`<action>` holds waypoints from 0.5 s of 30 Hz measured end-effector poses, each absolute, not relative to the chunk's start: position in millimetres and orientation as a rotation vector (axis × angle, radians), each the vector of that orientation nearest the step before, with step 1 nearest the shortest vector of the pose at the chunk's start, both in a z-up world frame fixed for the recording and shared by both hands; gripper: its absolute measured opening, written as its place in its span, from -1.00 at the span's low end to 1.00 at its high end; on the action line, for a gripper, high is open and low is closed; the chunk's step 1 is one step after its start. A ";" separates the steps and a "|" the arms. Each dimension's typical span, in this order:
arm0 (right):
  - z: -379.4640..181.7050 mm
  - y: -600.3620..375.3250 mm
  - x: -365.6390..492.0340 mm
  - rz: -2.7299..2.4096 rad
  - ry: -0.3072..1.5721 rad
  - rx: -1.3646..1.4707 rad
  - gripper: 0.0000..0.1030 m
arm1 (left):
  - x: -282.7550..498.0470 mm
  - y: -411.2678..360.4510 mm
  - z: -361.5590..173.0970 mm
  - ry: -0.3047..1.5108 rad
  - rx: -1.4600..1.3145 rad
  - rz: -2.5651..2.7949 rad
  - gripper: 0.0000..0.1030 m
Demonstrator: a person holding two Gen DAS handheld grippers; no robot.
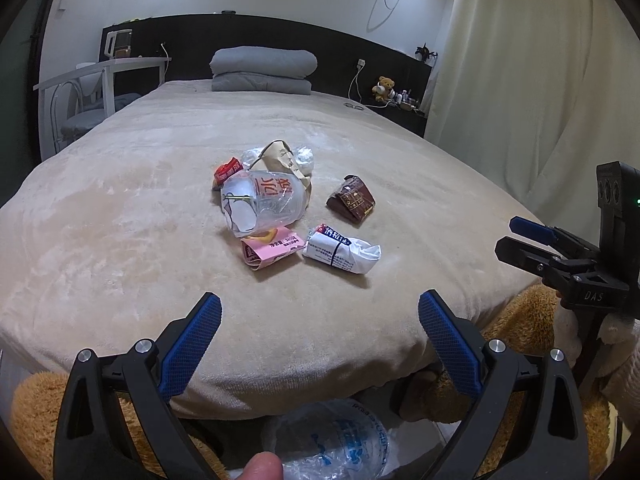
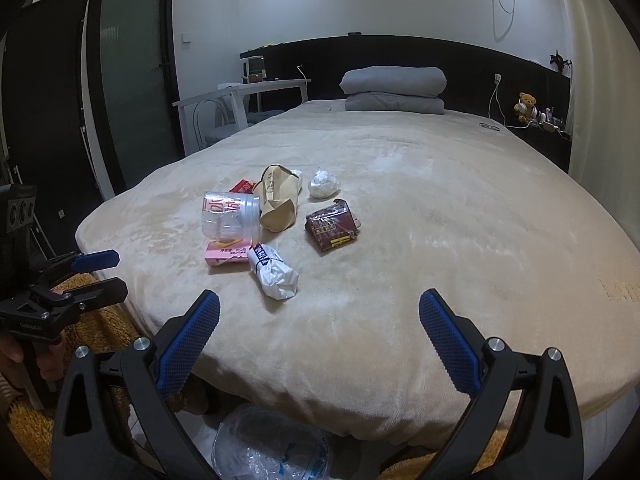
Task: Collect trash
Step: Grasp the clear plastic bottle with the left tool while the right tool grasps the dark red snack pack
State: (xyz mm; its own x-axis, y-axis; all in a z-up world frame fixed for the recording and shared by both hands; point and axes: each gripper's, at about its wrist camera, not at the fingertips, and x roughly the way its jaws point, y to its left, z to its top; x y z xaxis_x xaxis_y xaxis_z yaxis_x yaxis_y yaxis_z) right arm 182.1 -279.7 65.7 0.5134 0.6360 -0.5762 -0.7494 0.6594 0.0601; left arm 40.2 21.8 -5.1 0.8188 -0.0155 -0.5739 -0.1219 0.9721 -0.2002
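A pile of trash lies on the beige bed (image 1: 120, 220): a clear plastic cup (image 1: 262, 202) (image 2: 230, 216), a brown paper bag (image 1: 284, 158) (image 2: 278, 200), a pink wrapper (image 1: 270, 252) (image 2: 226, 254), a white crumpled wrapper (image 1: 340, 252) (image 2: 274, 272), a dark brown packet (image 1: 352, 198) (image 2: 332, 226), a red packet (image 1: 228, 170) (image 2: 243, 187) and a white wad (image 2: 323, 183). My left gripper (image 1: 320, 316) is open and empty at the bed's near edge. My right gripper (image 2: 320, 316) is open and empty too, to the right of the left one.
A clear plastic bag (image 1: 332, 440) (image 2: 272, 444) lies open on the floor below the bed edge. A brown fluffy rug (image 1: 40, 420) is around it. Folded grey bedding (image 1: 262, 68) sits at the headboard. A white desk (image 1: 104, 70) stands left, a curtain (image 1: 520, 60) right.
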 end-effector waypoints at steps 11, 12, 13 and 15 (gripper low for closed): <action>53.8 -241.9 264.2 0.898 0.679 -0.196 0.92 | 95.9 37.3 -2.1 0.651 -0.228 0.105 0.88; 51.6 -238.5 270.9 0.903 0.694 -0.196 0.92 | 100.7 40.1 -2.0 0.652 -0.225 0.108 0.88; 49.5 -234.8 276.5 0.911 0.704 -0.196 0.92 | 106.1 43.3 -1.6 0.656 -0.224 0.111 0.88; 46.2 -227.1 285.2 0.925 0.715 -0.205 0.92 | 117.4 50.7 -1.9 0.670 -0.226 0.107 0.88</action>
